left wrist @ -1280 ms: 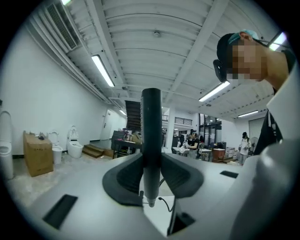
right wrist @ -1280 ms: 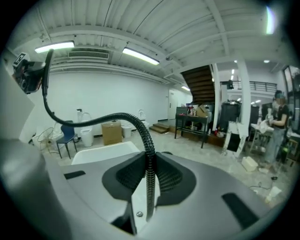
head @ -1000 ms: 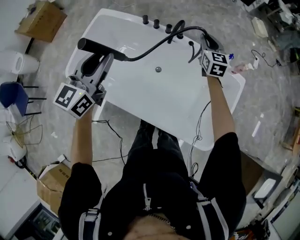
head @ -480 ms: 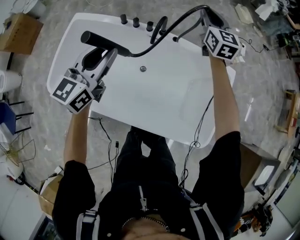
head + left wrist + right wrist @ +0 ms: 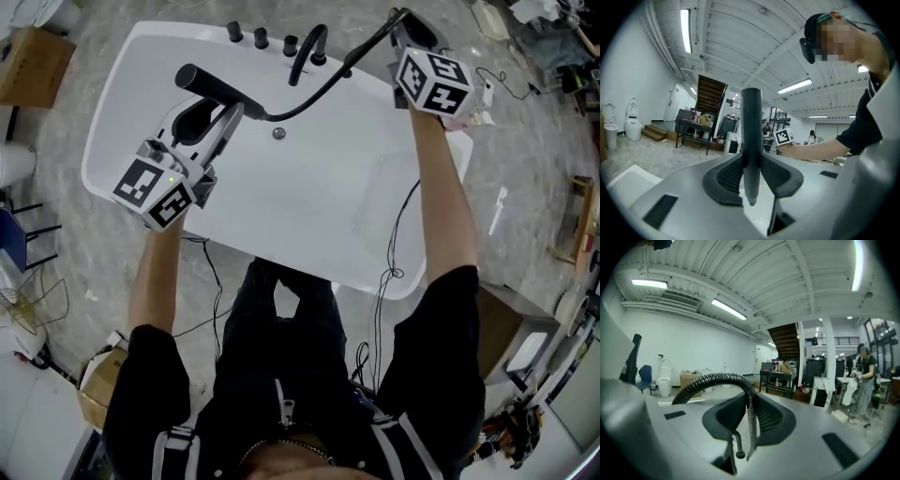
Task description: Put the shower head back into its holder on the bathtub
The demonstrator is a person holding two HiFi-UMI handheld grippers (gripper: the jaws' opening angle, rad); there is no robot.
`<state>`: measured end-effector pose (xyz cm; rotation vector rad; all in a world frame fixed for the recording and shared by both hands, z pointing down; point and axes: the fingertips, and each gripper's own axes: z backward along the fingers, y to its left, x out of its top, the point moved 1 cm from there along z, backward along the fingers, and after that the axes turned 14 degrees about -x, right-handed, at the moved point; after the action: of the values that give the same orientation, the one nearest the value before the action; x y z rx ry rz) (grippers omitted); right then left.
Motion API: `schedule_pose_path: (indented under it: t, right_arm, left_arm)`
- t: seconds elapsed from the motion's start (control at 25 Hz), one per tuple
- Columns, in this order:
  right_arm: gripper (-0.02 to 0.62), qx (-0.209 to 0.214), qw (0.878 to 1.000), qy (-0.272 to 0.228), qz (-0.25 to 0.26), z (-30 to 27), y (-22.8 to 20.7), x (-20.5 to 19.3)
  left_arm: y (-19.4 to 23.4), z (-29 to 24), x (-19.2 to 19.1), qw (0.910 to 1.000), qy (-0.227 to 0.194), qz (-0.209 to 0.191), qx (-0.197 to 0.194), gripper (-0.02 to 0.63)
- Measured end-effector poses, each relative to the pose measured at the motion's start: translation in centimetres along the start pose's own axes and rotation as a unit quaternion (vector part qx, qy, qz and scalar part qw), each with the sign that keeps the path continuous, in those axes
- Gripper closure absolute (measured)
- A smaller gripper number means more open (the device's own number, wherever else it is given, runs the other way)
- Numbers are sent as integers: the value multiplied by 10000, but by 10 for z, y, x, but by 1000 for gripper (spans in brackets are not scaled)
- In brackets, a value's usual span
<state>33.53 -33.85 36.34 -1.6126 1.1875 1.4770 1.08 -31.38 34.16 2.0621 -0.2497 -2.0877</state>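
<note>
You are in the carrying step. Your left claw [image 5: 751, 164] is shut tight on the black shower head [image 5: 211, 89]. It holds the shower head above the left part of the white bathtub [image 5: 112, 141], not yet in its holder. Your right claw [image 5: 749, 414] is clamped on the ribbed hose [image 5: 712, 378], up by the far rim.

Next, I think you must bring the shower head to the far rim, near the knobs [image 5: 261, 37] and the spout [image 5: 309, 52]. Keep the hose loose so it does not tug. I cannot tell which part there is the holder.

Only the head view shows the whole tub and where the hose runs. The left gripper view shows the pads squeezing the handle. The right gripper view shows the hose looping over the claw.
</note>
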Motion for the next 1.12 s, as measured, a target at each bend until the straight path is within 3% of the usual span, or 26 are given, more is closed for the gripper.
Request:
schedule_pose_path:
  t: [0.36,0.88,1.12]
  right_arm:
    - [525,27,9992,402,-65,-13,-6,-63]
    - [525,66,9946,967,-363,-42,-5,-151]
    - [525,48,9924,1154,-416,-55,-2,-185]
  left_arm:
    - [17,-10,-41,9996,126,233,131,474]
    - [22,-18,-90,9994,262,-64,198,474]
    - [32,-16,-111,9994,248,25,228,474]
